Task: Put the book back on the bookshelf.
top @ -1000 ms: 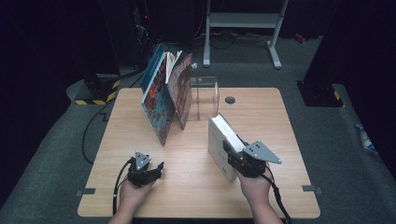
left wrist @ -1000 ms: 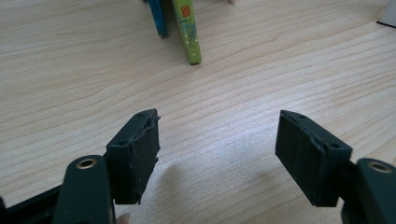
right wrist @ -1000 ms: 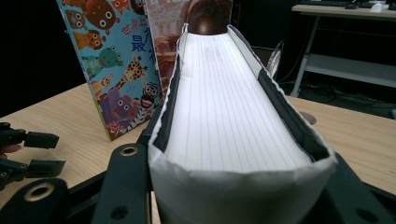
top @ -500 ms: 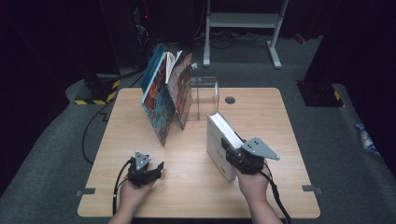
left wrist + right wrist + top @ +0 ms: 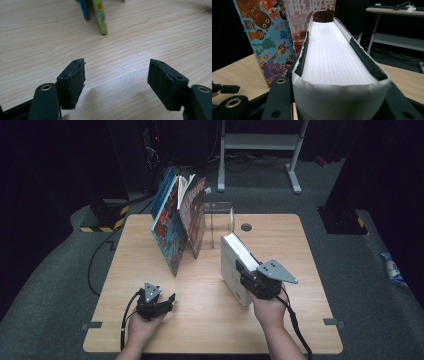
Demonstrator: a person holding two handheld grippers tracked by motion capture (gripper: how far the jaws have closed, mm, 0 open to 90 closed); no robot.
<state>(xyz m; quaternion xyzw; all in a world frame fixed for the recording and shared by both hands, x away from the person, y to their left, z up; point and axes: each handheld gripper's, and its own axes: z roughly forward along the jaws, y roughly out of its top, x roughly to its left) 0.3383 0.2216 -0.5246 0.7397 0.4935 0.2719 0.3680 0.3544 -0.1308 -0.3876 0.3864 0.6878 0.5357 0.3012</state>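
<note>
Two grippers work: the right gripper (image 5: 250, 279) squeezes a thick white paper-wrapped book (image 5: 231, 265) standing on the wooden table (image 5: 210, 320), while the left gripper (image 5: 167, 301) rests open and empty.

In the right gripper view, a thick white book (image 5: 337, 67) fills the centre and bottom of the frame, clamped between the right gripper's (image 5: 337, 105) black jaws. A cartoon-animal picture book (image 5: 265, 37) stands upper left, a reddish book (image 5: 312, 10) behind it at top centre

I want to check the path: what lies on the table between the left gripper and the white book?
Nothing: in the high view, only bare table lies between the left gripper and the white book held in the right gripper.
</note>
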